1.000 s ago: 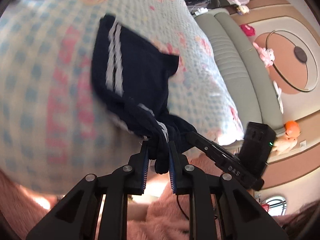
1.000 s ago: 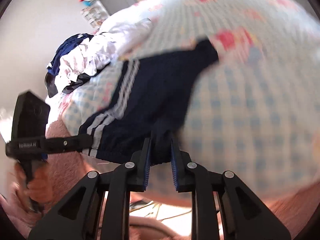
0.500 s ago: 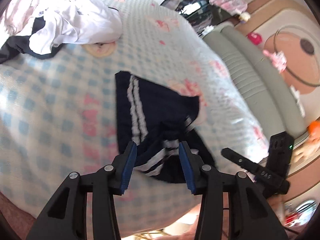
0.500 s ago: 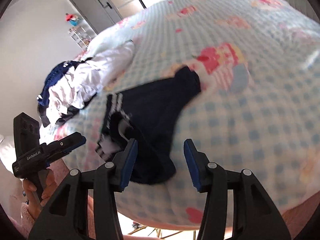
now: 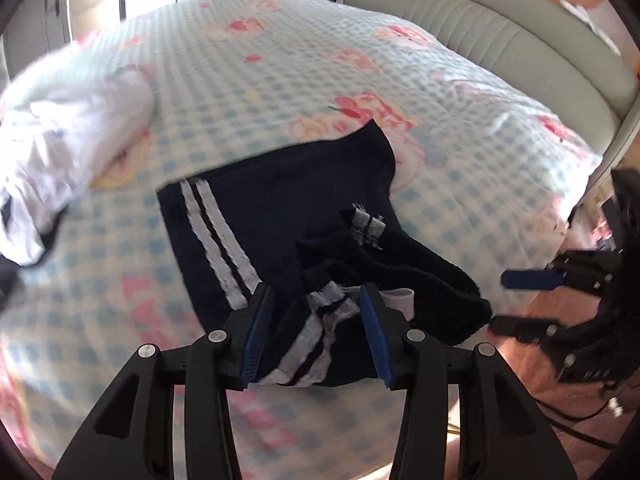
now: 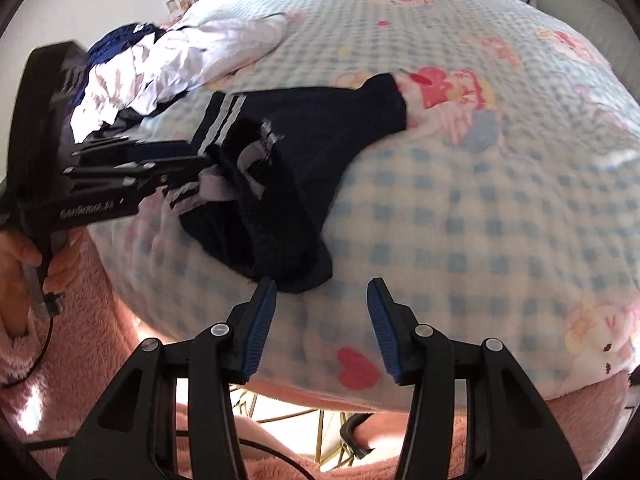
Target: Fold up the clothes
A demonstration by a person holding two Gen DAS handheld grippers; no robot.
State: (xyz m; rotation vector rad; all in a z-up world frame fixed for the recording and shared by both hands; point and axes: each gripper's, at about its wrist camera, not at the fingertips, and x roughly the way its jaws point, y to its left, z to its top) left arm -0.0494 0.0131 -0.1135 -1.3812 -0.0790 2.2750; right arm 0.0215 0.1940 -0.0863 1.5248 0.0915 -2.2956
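Both claws have just been opening. The left claw stands parted over the rumpled hem of the navy shorts, nothing clamped. The right claw stands parted just short of the waistband, empty. The shorts lie released on the bed, probably for regripping and folding.

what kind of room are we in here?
Likely a home bedroom: a bed under a blue-checked quilt with pink cartoon prints, a padded grey-green headboard, and a heap of white and navy clothes beside navy white-striped shorts.
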